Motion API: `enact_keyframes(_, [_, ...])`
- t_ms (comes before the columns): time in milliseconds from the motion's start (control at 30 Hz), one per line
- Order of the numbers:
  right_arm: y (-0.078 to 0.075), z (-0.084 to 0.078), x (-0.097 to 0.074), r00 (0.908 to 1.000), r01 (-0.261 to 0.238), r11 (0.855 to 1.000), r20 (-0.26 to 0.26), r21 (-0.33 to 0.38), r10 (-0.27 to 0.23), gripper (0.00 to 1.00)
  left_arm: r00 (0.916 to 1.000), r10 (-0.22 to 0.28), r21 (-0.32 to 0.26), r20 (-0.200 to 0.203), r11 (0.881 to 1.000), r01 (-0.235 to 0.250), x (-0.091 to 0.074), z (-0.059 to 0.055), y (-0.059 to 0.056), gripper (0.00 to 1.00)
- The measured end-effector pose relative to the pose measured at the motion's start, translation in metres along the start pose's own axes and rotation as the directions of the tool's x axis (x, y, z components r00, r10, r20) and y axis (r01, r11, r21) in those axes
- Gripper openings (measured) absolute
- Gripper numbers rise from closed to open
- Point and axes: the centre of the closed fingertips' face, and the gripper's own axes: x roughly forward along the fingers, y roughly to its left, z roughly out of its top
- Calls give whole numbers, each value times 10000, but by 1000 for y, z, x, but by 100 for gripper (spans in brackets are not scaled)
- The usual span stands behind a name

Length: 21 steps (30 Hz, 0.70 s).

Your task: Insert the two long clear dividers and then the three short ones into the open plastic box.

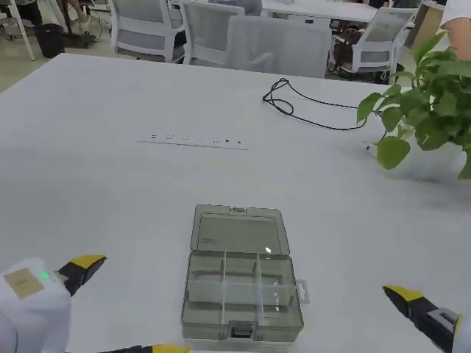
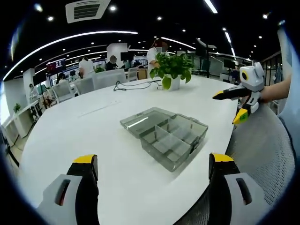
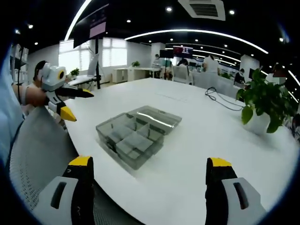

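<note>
Head view: The plastic box (image 1: 206,323) sits open on the white table (image 1: 110,184), lid (image 1: 238,232) flat behind. Seen from above, the clear dividers (image 1: 223,283) appear to form a full grid.
Left gripper view: The left gripper (image 2: 153,158) is spread wide and empty, short of the box. This view also shows the right gripper (image 2: 229,107), equally wide and empty.
Right gripper view: From the side, the divider tops look level with the walls.
Step in hand: Likely a seating check. Press any proud divider straight down while bracing the box.
</note>
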Motion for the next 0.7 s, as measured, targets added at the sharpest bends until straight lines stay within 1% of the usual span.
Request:
enact_keyframes(33, [-4,8,-1,9990,208,9996,391,183,-215,100,9999,112,-159,111,9998,-111,-1,3,3,100])
enact_keyframes(67, [-5,16,-1,9958,201,9982,886,570,-251,100,9993,201,-422,306,9989,-188,-2,6,4,100])
enact_keyframes(100, [-6,21,-3,9921,199,9939,1210,1081,-331,100,9986,269,-510,452,9984,-246,-3,8,8,100])
enact_keyframes(133, [-6,18,-3,9940,173,9951,1057,970,-275,100,9985,298,-522,467,9983,-274,-5,8,9,100])
enact_keyframes(200, [3,16,-1,9948,-244,9950,1009,971,145,100,9973,367,-613,638,9976,-328,-6,10,10,100])
enact_keyframes(233, [9,13,0,9955,-448,9953,877,855,372,100,9970,404,-593,665,9976,-365,-6,11,10,100])
enact_keyframes(267, [13,9,2,9966,-607,9966,588,557,574,100,9969,433,-570,661,9976,-395,-6,11,11,100])
enact_keyframes(300, [15,7,2,9972,-619,9978,425,233,609,100,9971,446,-532,623,9977,-413,-5,10,11,100])
enact_keyframes(333, [19,4,3,9970,-719,9973,273,-115,722,100,9977,425,-546,537,9977,-396,-4,9,11,100])
enact_keyframes(367, [23,3,4,9959,-863,9959,243,-263,869,100,9980,415,-563,480,9977,-388,-4,7,11,100])
enact_keyframes(433, [25,3,3,9956,-887,9956,261,-290,895,100,9983,402,-607,432,9975,-375,-4,7,11,100])
enact_keyframes(500, [23,3,3,9953,-932,9956,261,-71,934,100,9981,441,-638,437,9971,-412,-4,6,11,100])
enact_keyframes(533, [22,2,3,9959,-879,9961,213,58,878,100,9980,458,-696,430,9967,-428,-4,6,12,100])
enact_keyframes(600, [22,3,2,9959,-872,9962,246,71,870,100,9979,501,-702,417,9964,-471,-4,6,13,100])
enact_keyframes(700, [23,-1,4,9958,-910,9958,105,-20,910,100,9975,564,-742,421,9958,-531,-4,5,15,100])
